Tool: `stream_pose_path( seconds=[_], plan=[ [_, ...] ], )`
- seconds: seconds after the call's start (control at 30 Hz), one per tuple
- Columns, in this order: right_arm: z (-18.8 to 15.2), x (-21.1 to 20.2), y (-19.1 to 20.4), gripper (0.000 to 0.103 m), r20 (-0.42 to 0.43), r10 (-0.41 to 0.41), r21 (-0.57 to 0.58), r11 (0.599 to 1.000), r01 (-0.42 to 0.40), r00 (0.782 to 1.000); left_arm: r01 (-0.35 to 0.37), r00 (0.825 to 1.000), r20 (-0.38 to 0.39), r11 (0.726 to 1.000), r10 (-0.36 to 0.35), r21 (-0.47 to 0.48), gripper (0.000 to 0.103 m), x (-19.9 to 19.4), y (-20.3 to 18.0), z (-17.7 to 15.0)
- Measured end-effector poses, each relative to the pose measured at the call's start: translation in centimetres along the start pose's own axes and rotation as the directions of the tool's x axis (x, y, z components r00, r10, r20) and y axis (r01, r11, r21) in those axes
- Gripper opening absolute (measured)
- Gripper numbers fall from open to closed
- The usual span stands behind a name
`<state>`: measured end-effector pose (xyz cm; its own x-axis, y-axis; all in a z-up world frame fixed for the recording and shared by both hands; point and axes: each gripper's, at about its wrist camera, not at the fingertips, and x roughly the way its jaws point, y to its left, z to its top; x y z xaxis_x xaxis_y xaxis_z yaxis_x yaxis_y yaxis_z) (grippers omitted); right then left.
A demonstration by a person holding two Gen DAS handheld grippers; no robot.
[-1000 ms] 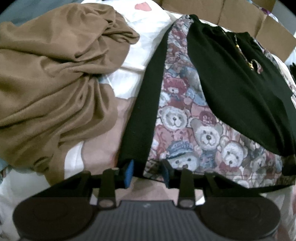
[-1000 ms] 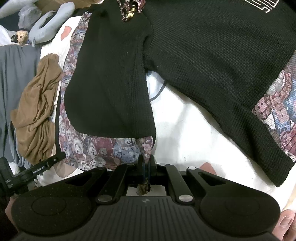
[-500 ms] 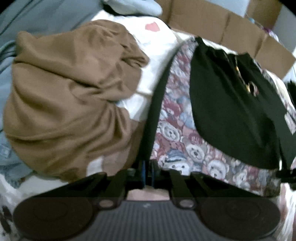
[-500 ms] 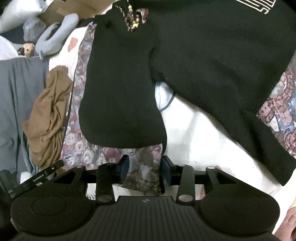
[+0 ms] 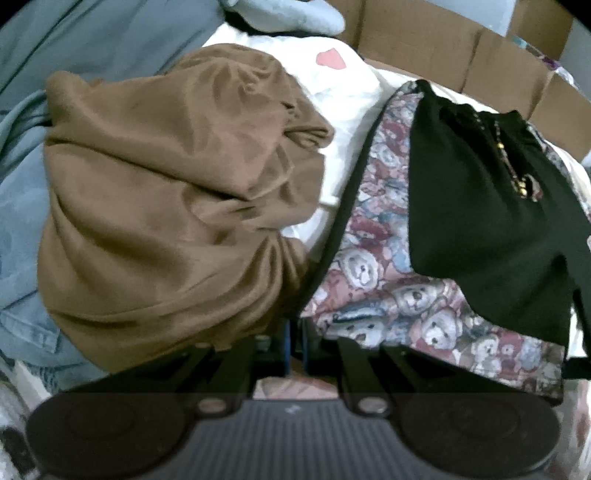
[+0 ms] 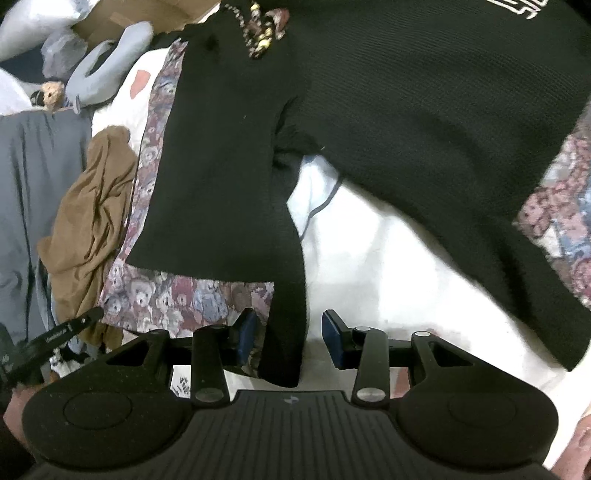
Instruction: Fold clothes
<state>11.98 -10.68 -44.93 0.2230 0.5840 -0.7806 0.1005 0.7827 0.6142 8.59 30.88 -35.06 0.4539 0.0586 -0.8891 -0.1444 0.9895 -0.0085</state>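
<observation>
Left black two-finger gripper [image 5: 294,345] with blue pads is pointing steeply downward, its jaws pressing together on a thin dark fabric edge. Right black two-finger gripper [image 6: 289,338] is also angling downward, its blue pads [image 6: 331,341] standing apart, gripping nothing.

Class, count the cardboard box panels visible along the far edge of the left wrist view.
3: one behind the pink heart, one further right, one at the right edge. More may be hidden.

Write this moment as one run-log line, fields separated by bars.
step: fold sweater | left tool: shut on sweater hem | right tool: open, sleeve edge between pads, not gripped | brown garment: unfolded
</observation>
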Motion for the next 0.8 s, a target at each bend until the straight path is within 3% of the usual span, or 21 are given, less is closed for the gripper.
stream_pose_path(
  seconds=[0.17,0.33,0.37,0.4,0.43,0.8],
  plan=[
    [-0.4,1.3,0.4,0.043,-0.033,0.017,-0.011,1.0,-0.018,0.999,-0.013,1.0,-0.014,1.0,0.013,-0.015,0.006,-0.1,0.7,-0.2],
    [-0.4,2.2,-0.5,0.041,-0.039,0.076,0.064,0.995,-0.073,0.996,-0.011,0.999,-0.037,0.999,0.009,-0.039,0.005,0.1,1.0,-0.2],
    [-0.4,2.3,-0.7,0.035,-0.042,0.091,0.079,0.993,-0.088,0.995,-0.01,0.999,-0.042,0.999,0.009,-0.042,0.005,0.2,1.0,-0.2],
    [-0.4,2.6,-0.8,0.014,-0.052,0.096,0.087,0.992,-0.092,0.994,-0.01,0.999,-0.046,0.999,0.008,-0.046,0.005,0.2,1.1,-0.2],
    [-0.4,2.8,-0.8,0.001,-0.068,0.094,0.086,0.992,-0.088,0.993,-0.01,0.999,-0.05,0.999,0.007,-0.049,0.005,0.2,1.1,-0.3],
    [-0.6,2.3,0.3,0.0,-0.187,0.051,-0.006,0.999,-0.053,0.981,-0.018,0.995,-0.104,0.998,0.013,-0.054,0.005,0.6,1.2,0.3]
  ],
)
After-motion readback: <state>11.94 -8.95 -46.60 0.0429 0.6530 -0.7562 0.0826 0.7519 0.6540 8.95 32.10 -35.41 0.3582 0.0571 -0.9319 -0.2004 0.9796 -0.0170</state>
